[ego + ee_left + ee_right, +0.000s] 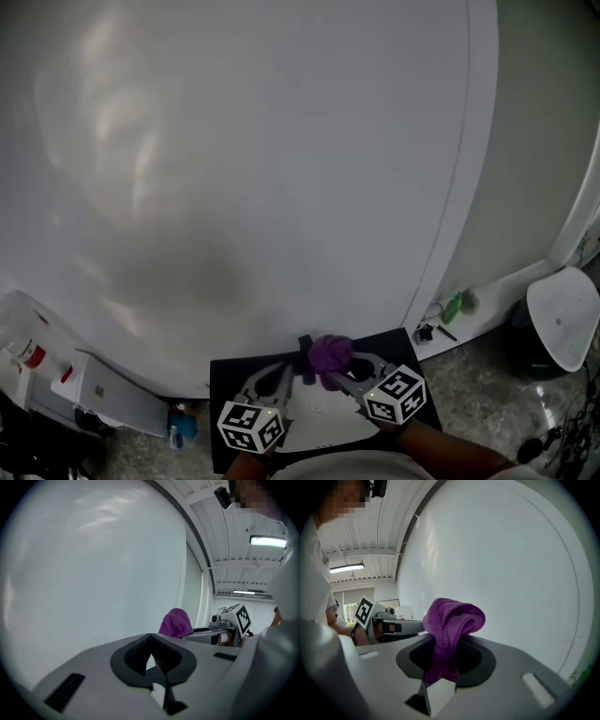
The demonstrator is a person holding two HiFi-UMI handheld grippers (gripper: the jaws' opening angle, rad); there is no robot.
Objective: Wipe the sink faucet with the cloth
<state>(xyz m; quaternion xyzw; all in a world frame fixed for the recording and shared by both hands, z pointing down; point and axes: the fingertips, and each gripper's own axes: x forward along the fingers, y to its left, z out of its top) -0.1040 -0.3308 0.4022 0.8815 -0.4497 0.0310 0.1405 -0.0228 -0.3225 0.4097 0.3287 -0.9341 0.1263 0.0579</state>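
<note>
Wall panel, white and smooth, fills almost all of the head view, and both gripper views show it rising close ahead. Below it lies a black rectangular board, and a bin with a white lid stands on the speckled floor at the far right. Over the board's middle the left gripper and the right gripper sit side by side. Each carries a marker cube printed with black-and-white squares, the only print that can be made out. The right gripper's jaws are clamped on the purple cloth. The cloth is bunched into a knot above the pads and its tail hangs between them. The left gripper's jaws are drawn together with nothing between them. A small green object lies at the panel's foot near the board's right corner, too small to identify.
</note>
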